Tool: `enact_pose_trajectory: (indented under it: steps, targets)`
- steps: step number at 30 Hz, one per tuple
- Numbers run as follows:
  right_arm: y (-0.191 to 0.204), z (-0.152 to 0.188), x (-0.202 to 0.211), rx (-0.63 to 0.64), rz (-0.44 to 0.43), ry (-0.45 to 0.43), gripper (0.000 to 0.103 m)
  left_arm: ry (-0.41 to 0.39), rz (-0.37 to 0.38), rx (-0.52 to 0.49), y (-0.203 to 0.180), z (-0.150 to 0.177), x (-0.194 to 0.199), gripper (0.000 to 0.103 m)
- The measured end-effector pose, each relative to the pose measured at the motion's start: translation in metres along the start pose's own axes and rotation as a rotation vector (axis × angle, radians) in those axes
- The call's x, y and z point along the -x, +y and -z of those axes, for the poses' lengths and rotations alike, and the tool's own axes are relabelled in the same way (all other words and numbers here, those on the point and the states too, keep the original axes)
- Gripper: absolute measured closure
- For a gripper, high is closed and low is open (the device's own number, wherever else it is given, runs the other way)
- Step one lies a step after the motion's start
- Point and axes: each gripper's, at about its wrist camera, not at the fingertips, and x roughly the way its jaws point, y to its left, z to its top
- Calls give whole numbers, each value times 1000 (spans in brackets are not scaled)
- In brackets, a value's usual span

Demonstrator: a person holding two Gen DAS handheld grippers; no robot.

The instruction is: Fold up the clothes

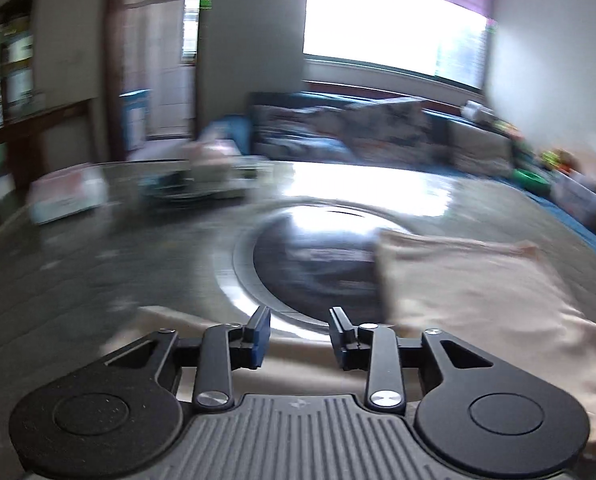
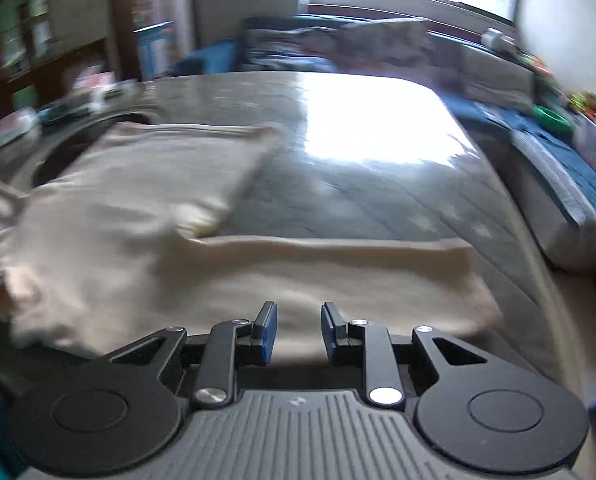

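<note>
Fabric of a cream, soft cotton garment (image 2: 145, 216) lies partly folded on the glossy grey stone-patterned table (image 2: 378, 184), one flap laid over the body. Both the left gripper (image 1: 300, 320) and the right gripper (image 2: 299, 316) are seen with jaws parted and nothing between the pads; no cloth is held. For the next fold, an outer edge should be pinched at two well-separated points, lifted evenly and laid flat without dragging. The dark round inset (image 1: 310, 264) in the table is shown whole only in the left wrist view; the garment's full spread is shown only in the right.
</note>
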Motion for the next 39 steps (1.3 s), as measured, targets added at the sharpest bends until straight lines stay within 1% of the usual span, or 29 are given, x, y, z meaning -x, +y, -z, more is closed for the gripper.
enact_pose_trajectory:
  steps: [1, 3, 5, 10, 15, 18, 19, 20, 21, 23, 28, 31, 36, 39]
  targets:
    - [-9, 3, -2, -24, 24, 6, 79, 5, 32, -15, -13, 0, -3, 67]
    - [-21, 9, -1, -69, 37, -6, 73, 22, 88, -46, -35, 1, -8, 67]
    - [-38, 13, 1, -104, 72, -17, 72, 40, 144, -77, -58, 3, -13, 67]
    - [-66, 17, 0, -204, 127, -37, 72, 66, 258, -193, -107, 11, -16, 67]
    - [-83, 12, -9, -317, 181, -73, 67, 100, 336, -271, -147, 23, -19, 67]
    - [-82, 13, -10, -333, 185, -92, 67, 118, 377, -315, -163, 33, -18, 67]
    - [-81, 13, -11, -336, 186, -99, 70, 126, 388, -326, -166, 36, -19, 65]
    - [-81, 13, -12, -339, 187, -106, 79, 132, 396, -338, -169, 38, -19, 64]
    - [-80, 13, -11, -339, 181, -111, 93, 137, 405, -349, -173, 41, -19, 64]
    - [-80, 12, -7, -337, 169, -121, 95, 142, 421, -368, -180, 43, -19, 64]
    - [-87, 0, 19, -324, 185, -207, 96, 137, 470, -391, -194, 44, -17, 64]
    - [-87, 0, 18, -307, 198, -207, 96, 134, 498, -406, -203, 47, -16, 64]
    - [-92, 15, -3, -342, 207, -144, 96, 147, 531, -458, -217, 59, -16, 64]
    - [-91, 13, 3, -342, 199, -164, 96, 145, 536, -476, -219, 60, -15, 64]
